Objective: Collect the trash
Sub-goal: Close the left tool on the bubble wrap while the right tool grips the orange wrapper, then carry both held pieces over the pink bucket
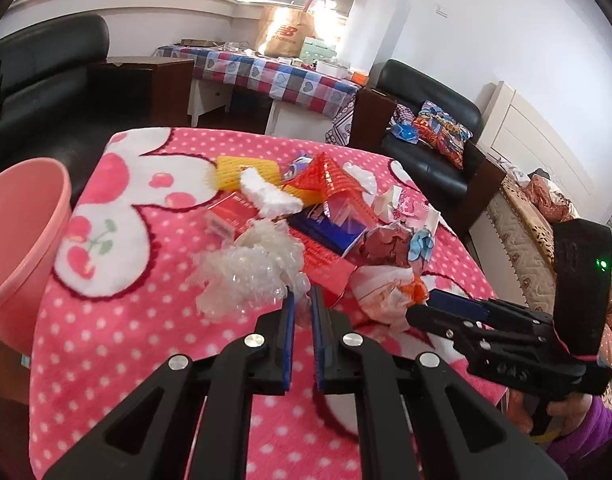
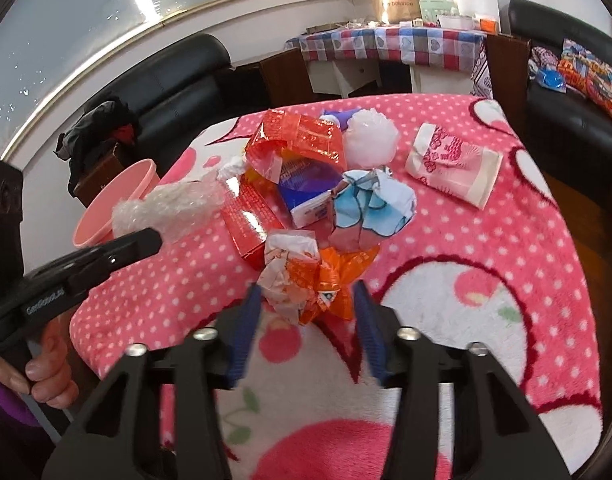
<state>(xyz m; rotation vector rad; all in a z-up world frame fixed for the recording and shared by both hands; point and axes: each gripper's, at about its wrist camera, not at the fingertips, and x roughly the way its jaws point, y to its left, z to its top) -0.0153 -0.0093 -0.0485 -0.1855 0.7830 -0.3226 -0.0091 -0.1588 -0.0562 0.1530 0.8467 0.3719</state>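
A: How do the fingers stand?

B: The left gripper [image 1: 301, 304] has its blue pads drawn close, a narrow gap between them, pinching the near edge of the clear bubble wrap [image 1: 245, 272]. From the right wrist view that same bubble wrap [image 2: 165, 210] hangs off the tip of the left tool, lifted above the blanket.

A: And the other?

B: The right gripper [image 2: 308, 304] is spread wide, its two fingers either side of the crumpled orange-and-white wrapper [image 2: 306, 280], which lies between them on the pink polka-dot blanket [image 2: 486, 272]. Whether the pads touch it, I cannot tell.

A: What lies beyond that wrapper?

B: Just behind it, a crumpled blue-and-white paper [image 2: 370, 204], and to its left a red carton [image 2: 247, 216]. Further back sits a blue-and-white box [image 2: 306, 196] under a torn red foil bag [image 2: 293, 140]. Behind the paper is a white plastic ball of wrap [image 2: 370, 140], and off to the right of it, apart from the heap, a pink-printed paper bag [image 2: 454, 168].

A: And the bin?

B: The pink bin [image 1: 21, 240] stands off the blanket's left edge, beside the bubble wrap, with its mouth open.
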